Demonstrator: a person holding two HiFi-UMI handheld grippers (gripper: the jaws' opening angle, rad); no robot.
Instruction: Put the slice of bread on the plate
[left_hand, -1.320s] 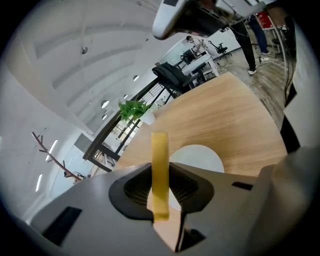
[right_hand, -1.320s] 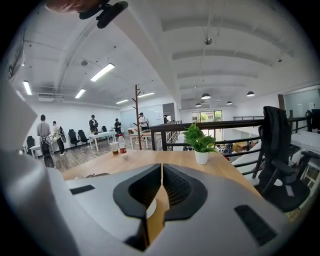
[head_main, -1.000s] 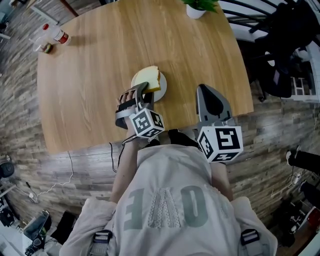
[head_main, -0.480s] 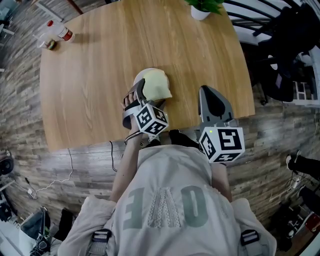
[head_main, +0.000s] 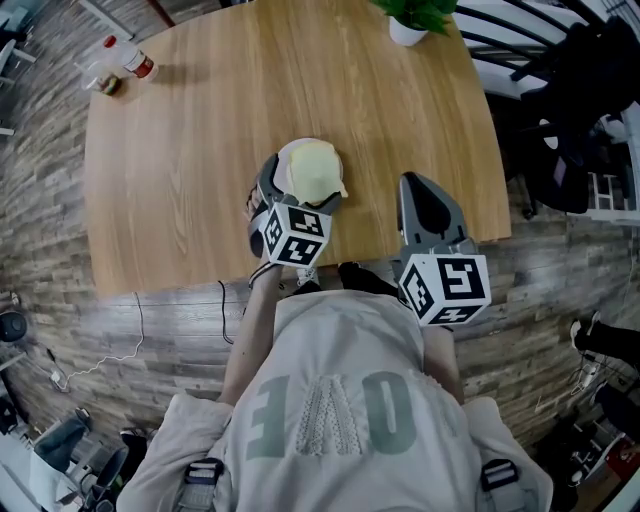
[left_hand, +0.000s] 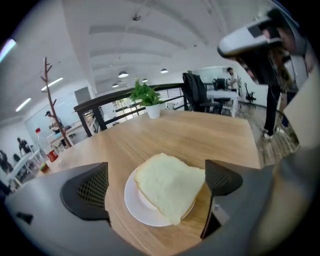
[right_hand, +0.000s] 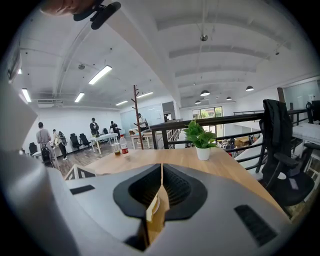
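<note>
The pale slice of bread (head_main: 318, 170) lies flat on the small white plate (head_main: 285, 162), which sits near the front edge of the wooden table (head_main: 200, 150). One corner of the slice overhangs the plate's rim. My left gripper (head_main: 300, 186) straddles the plate, and its jaws are opening. In the left gripper view the bread (left_hand: 167, 185) and plate (left_hand: 136, 212) lie between the left gripper's (left_hand: 154, 186) wide-apart pads, which stand clear of both. To the right, my right gripper (head_main: 425, 195) hovers over the table edge, its jaws shut (right_hand: 161, 185) on nothing.
A potted plant (head_main: 405, 15) stands at the table's far edge. A bottle and a small jar (head_main: 125, 65) sit at the far left corner. Black office chairs (head_main: 570, 100) and a railing lie past the table on the right. Cables run over the floor at the left.
A second ago the left gripper held the slice tilted over the plate. It has since rolled and spread its jaws, and the slice now lies flat on the plate. The right gripper stayed still.
</note>
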